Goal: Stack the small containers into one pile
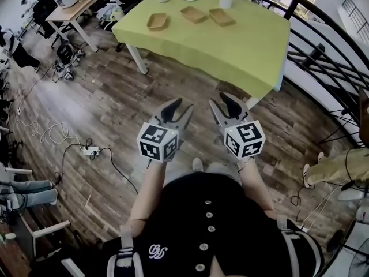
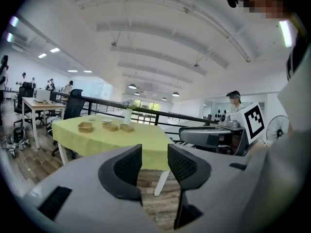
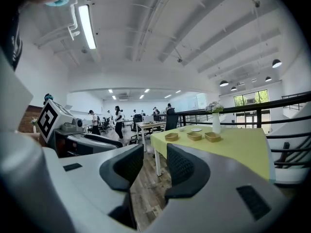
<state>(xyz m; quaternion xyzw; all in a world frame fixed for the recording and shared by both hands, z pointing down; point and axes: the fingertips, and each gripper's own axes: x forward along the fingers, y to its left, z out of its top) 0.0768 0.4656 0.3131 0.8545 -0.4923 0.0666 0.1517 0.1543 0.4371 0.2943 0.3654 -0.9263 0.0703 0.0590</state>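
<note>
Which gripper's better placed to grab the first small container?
Right, narrowly. Both grippers are open, empty and short of the green table. In the head view the right gripper sits nearer its edge, in line with the rightmost container; the left gripper is over wooden floor.

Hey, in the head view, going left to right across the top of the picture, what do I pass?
From the left: wooden desk → first tan container → second tan container → third tan container → black railing.
</note>
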